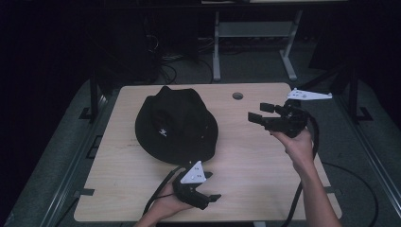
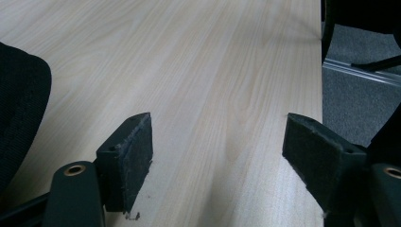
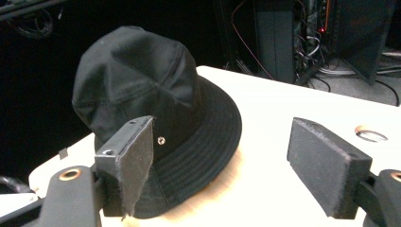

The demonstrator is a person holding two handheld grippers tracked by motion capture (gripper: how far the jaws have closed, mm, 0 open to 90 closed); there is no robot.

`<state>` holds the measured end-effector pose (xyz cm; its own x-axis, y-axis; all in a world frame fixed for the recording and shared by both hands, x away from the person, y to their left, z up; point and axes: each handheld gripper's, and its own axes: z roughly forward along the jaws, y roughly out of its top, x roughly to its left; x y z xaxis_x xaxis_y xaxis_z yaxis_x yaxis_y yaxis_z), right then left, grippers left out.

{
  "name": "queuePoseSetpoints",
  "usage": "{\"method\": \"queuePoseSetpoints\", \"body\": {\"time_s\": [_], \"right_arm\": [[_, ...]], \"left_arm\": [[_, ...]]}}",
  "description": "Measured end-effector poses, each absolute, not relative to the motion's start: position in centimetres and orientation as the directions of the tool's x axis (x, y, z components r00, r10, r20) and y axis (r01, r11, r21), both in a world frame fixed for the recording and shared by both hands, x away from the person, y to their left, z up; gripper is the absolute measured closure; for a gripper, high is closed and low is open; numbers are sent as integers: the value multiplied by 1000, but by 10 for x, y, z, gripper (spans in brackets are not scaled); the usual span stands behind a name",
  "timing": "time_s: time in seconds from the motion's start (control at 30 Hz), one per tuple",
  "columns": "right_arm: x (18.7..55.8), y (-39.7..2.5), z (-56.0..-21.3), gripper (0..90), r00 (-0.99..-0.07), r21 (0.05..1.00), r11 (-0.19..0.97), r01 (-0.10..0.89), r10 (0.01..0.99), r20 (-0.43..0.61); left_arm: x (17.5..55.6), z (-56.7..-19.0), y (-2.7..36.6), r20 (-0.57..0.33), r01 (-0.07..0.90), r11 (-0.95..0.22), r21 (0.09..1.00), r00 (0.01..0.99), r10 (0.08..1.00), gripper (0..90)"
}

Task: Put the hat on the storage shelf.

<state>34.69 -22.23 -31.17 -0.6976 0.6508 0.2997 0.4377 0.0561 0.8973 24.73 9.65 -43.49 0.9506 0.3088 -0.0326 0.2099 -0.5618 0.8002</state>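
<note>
Two hand-held grippers are spread wide and carry nothing: the right hand-held gripper [image 1: 259, 111] hangs above the desk [image 1: 265, 156], pointed at the hat [image 1: 176, 124], and the left hand-held gripper [image 1: 208, 196] sits low near the desk's near edge, aimed away across bare wood. The hat rests crown up, brim flat on the desk, ahead of the right one's jaws and well apart from them; it lies just beyond and beside the left one.

Judging by the aim, the step in hand is the right gripper's reach for the hat. To do it well, I would come in low and level so one pad [image 3: 326, 165] slides under the brim [image 3: 208, 151] edge and the other lands on top, then close on that single layer. Pinching the soft crown would likely crumple it and slip. The left gripper could turn toward the brim's near side and steady it, since the hat may skid on the smooth wood.
</note>
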Motion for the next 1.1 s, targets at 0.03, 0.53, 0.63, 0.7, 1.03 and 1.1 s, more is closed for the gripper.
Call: {"method": "queuePoseSetpoints", "body": {"time_s": [0.03, 0.53, 0.63, 0.7, 1.03, 1.1], "right_arm": [[346, -224, -313, 222, -697, 897, 59, 439, 652, 299], [328, -251, -334, 212, -663, 881, 53, 470, 679, 314], [323, -255, -340, 212, -657, 876, 50, 480, 682, 322], [319, -258, -345, 210, -652, 872, 50, 487, 685, 324], [300, -278, -370, 207, -612, 863, 8, 505, 708, 352], [297, -279, -372, 204, -607, 860, 6, 510, 711, 355]], "left_arm": [[247, -435, 96, -34, 212, -562, 800, 950, 310, 239], [247, -435, 97, -39, 215, -556, 803, 950, 311, 236], [247, -435, 96, -38, 212, -559, 802, 951, 306, 240], [246, -435, 96, -40, 212, -557, 803, 952, 305, 240], [247, -435, 96, -42, 214, -559, 801, 951, 305, 240], [247, -435, 96, -40, 212, -562, 800, 952, 302, 240]]}}
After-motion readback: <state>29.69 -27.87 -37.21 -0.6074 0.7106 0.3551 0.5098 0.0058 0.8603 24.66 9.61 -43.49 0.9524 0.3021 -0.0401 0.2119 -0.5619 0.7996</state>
